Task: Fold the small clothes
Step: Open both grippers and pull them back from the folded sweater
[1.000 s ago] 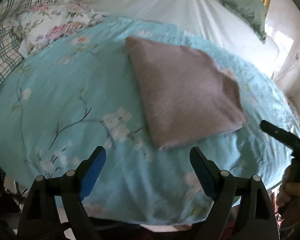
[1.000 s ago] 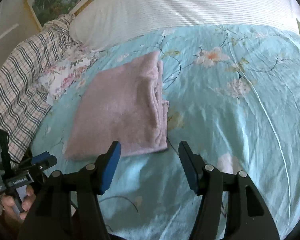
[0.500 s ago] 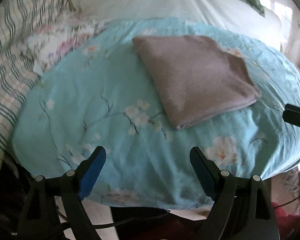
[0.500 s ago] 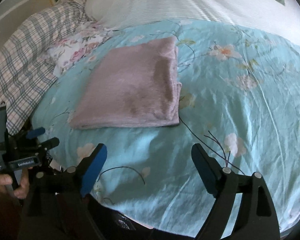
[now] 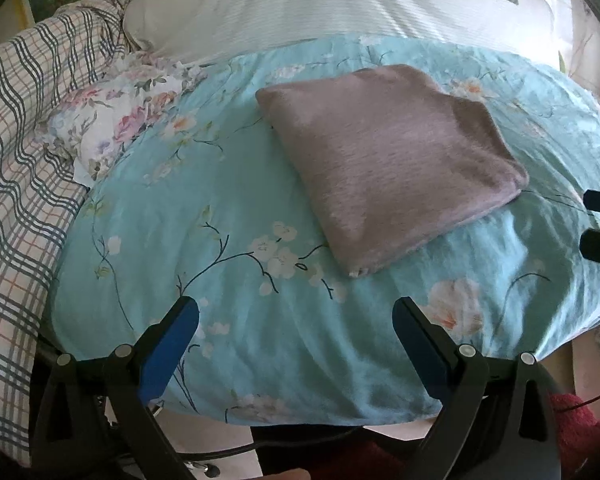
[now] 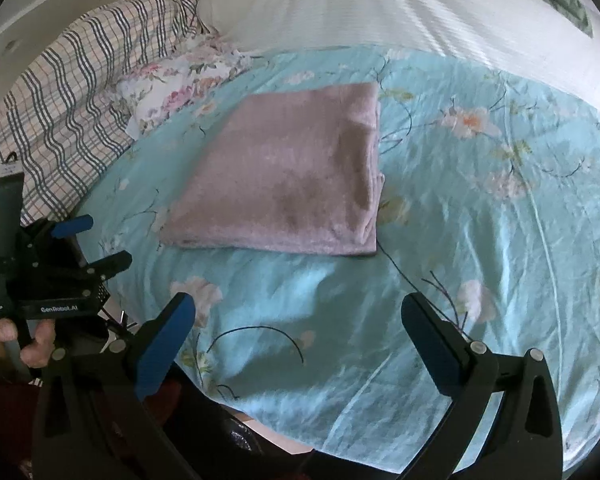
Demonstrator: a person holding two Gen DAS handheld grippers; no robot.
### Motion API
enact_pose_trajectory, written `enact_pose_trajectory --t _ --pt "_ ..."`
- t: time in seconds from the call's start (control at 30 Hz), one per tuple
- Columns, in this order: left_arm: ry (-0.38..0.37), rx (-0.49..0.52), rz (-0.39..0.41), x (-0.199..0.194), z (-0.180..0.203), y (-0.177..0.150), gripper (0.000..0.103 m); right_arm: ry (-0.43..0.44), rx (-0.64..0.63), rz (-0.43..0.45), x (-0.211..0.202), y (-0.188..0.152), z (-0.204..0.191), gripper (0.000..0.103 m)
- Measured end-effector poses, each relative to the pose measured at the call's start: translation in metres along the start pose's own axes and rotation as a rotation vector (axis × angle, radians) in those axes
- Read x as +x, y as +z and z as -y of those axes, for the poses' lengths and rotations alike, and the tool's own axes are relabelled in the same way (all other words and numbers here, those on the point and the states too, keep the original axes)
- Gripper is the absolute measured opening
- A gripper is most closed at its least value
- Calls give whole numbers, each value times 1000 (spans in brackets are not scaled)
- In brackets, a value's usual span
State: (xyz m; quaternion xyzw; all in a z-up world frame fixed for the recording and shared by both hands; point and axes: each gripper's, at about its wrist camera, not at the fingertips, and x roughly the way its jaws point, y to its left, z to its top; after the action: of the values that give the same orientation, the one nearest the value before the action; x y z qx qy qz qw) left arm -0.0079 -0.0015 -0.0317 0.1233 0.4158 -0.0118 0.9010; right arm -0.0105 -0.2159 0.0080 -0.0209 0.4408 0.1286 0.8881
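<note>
Fingers of both the left gripper and right gripper have just spread wide, nothing between them, and sit farther back than a second ago; one folded mauve garment lies alone on the turquoise floral bedspread.

A mauve folded garment lies on a turquoise floral sheet; beside it a plaid blanket, perhaps cream-based.
</note>
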Motion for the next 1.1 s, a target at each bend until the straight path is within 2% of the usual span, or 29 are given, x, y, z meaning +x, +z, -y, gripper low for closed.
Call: enact_pose_trajectory --t 0.5,1.1 --pt "28 1 -5 17 -10 23 98 3 -50 -61 31 17 -6 103" --pt "14 -12 -8 23 -8 37 98 15 -42 -32 33 44 1 103"
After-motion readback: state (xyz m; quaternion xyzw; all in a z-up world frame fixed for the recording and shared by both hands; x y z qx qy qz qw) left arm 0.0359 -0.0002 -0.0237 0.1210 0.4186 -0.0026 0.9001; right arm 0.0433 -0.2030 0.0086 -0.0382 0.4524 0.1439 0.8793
